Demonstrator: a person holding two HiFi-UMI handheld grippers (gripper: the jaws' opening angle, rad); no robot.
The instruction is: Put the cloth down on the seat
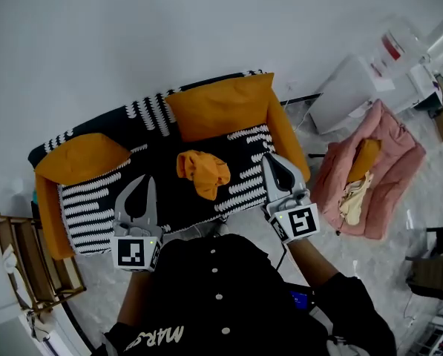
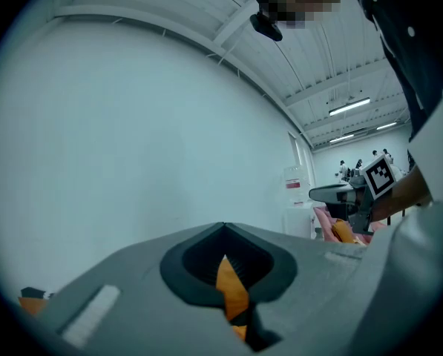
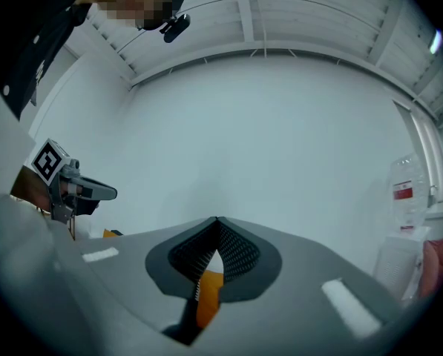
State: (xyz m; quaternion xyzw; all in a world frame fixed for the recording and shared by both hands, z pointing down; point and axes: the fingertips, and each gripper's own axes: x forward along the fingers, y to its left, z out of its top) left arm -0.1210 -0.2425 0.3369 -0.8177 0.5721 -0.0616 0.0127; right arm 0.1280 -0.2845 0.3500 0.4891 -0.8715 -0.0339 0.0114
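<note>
A crumpled orange cloth (image 1: pixel 203 173) lies on the black-and-white patterned seat (image 1: pixel 95 199) of a small sofa, in front of the orange back cushion (image 1: pixel 220 106). My left gripper (image 1: pixel 144 180) hovers over the seat to the cloth's left, jaws shut and empty. To the cloth's right, my right gripper (image 1: pixel 268 158) is also shut with nothing in it. Neither gripper touches the cloth. In the left gripper view the left gripper (image 2: pixel 223 226) points up at the white wall, tips meeting. The right gripper (image 3: pixel 216 219) in the right gripper view shows the same.
Orange armrests (image 1: pixel 80 158) flank the seat. A pink padded cushion (image 1: pixel 388 162) holding yellow fabric lies on the floor to the right, with a white box (image 1: pixel 347 95) behind it. A wooden rack (image 1: pixel 21 265) stands at the left. A white wall rises behind the sofa.
</note>
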